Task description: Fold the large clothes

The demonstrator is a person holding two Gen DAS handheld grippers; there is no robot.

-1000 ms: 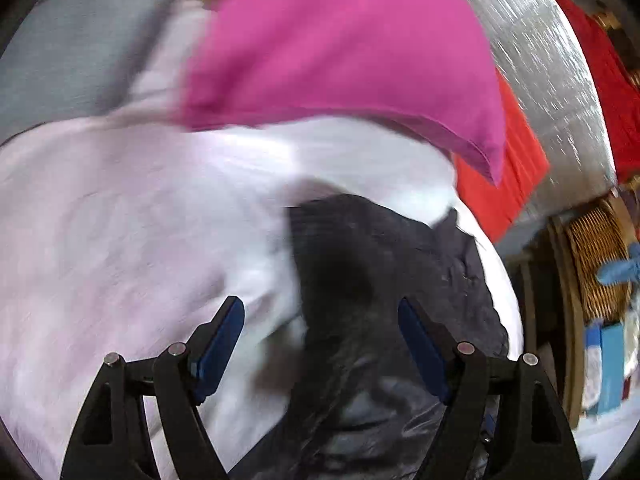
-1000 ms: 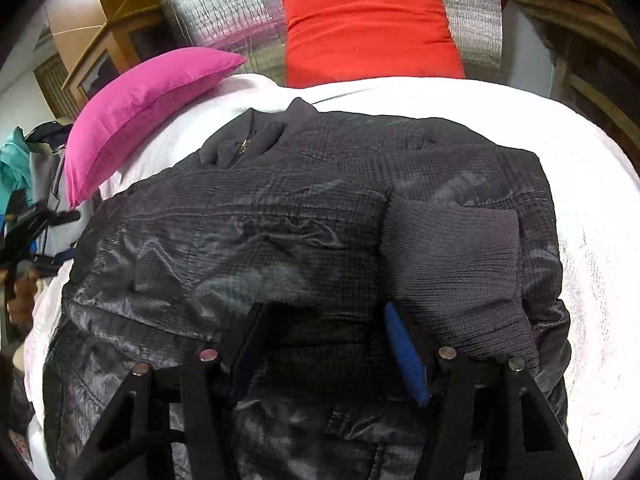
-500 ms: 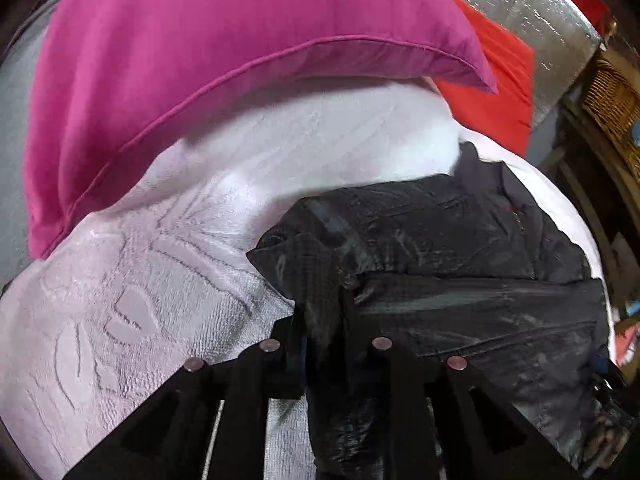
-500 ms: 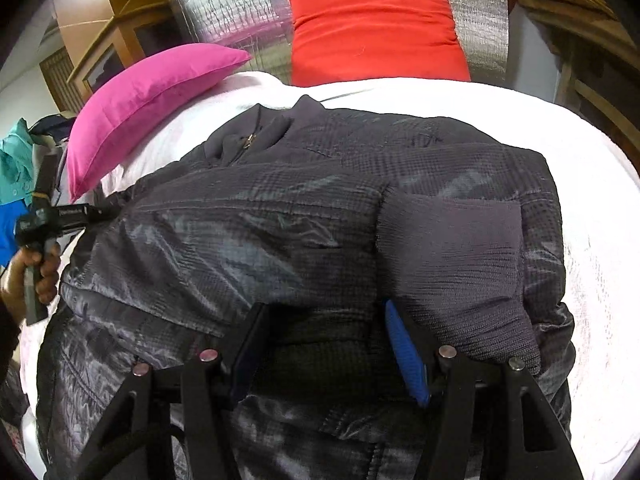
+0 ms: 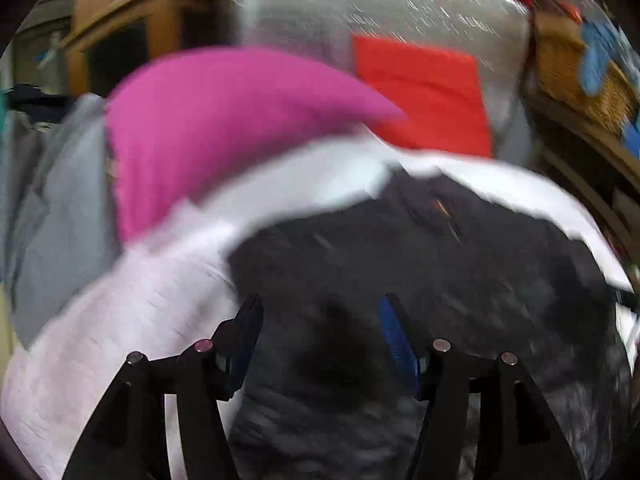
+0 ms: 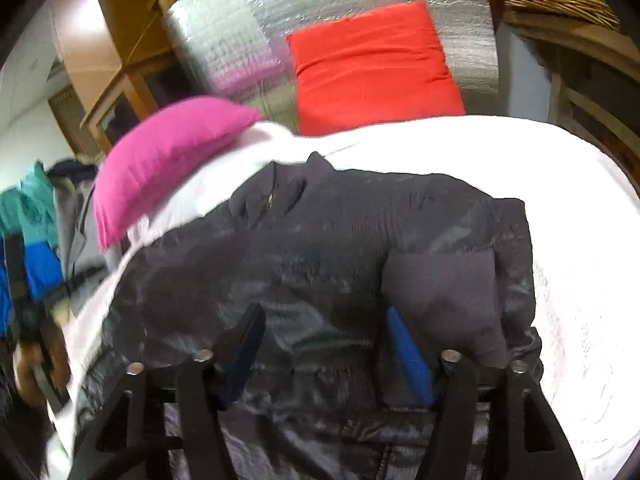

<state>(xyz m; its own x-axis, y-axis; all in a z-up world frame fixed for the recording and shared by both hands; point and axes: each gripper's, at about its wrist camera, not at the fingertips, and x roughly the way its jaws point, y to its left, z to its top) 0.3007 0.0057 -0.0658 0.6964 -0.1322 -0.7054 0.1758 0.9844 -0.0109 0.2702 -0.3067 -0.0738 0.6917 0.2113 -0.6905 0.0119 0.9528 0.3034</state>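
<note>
Jacket [image 6: 320, 248] beneath both grippers' parted jaws

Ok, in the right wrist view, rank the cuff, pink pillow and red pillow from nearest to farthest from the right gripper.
1. Cuff, just right of the right gripper, on the jacket.
2. Pink pillow, far left.
3. Red pillow, at the back against the foil.

The left tool [image 5: 320, 332] has its jaws spread wide with nothing between the blue pads, the right tool [image 6: 324, 340] is likewise parted and empty, and both point forward and slightly downward.
</note>
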